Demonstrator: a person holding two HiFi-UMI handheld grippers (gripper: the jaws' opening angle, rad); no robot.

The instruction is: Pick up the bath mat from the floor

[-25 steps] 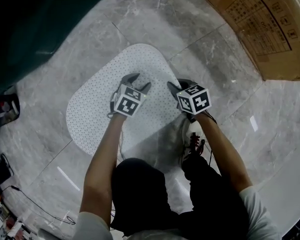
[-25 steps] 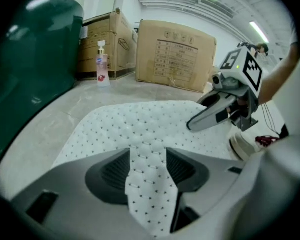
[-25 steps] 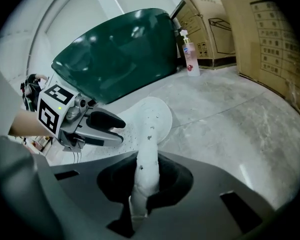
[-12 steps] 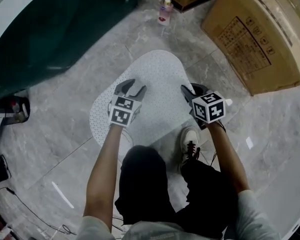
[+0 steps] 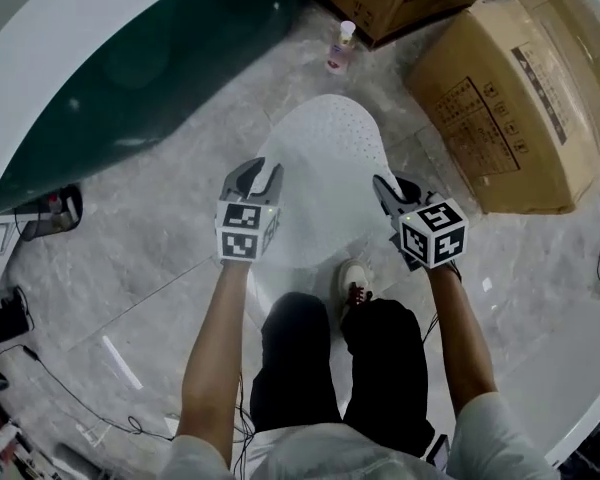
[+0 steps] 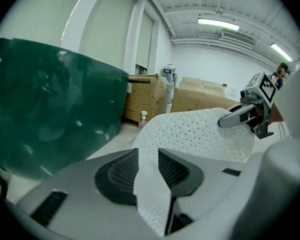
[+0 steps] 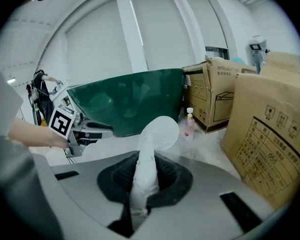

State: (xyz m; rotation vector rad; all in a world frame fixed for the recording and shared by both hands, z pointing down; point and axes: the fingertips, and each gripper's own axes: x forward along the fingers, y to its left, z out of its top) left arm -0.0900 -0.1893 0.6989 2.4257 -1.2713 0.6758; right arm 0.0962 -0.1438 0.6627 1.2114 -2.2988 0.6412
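To the left of the white, perforated, oval bath mat [image 5: 325,168], a dark green curved tub with a white rim [image 5: 130,78] is seen, with a broad strip of bare grey marbled tile floor [image 5: 150,238] lying open between them. At the mat's left edge the left gripper [image 5: 263,168] is being closed, that edge standing between pads that are not yet pressed together. The mat is raised off the floor and is bowed between both tools. Beyond its far end a small clear bottle of pink liquid [image 5: 340,48] stands apart from it. The mat's right edge is pinched tight in the right gripper [image 5: 390,190]. A large brown cardboard box [image 5: 520,98] lies near that edge.
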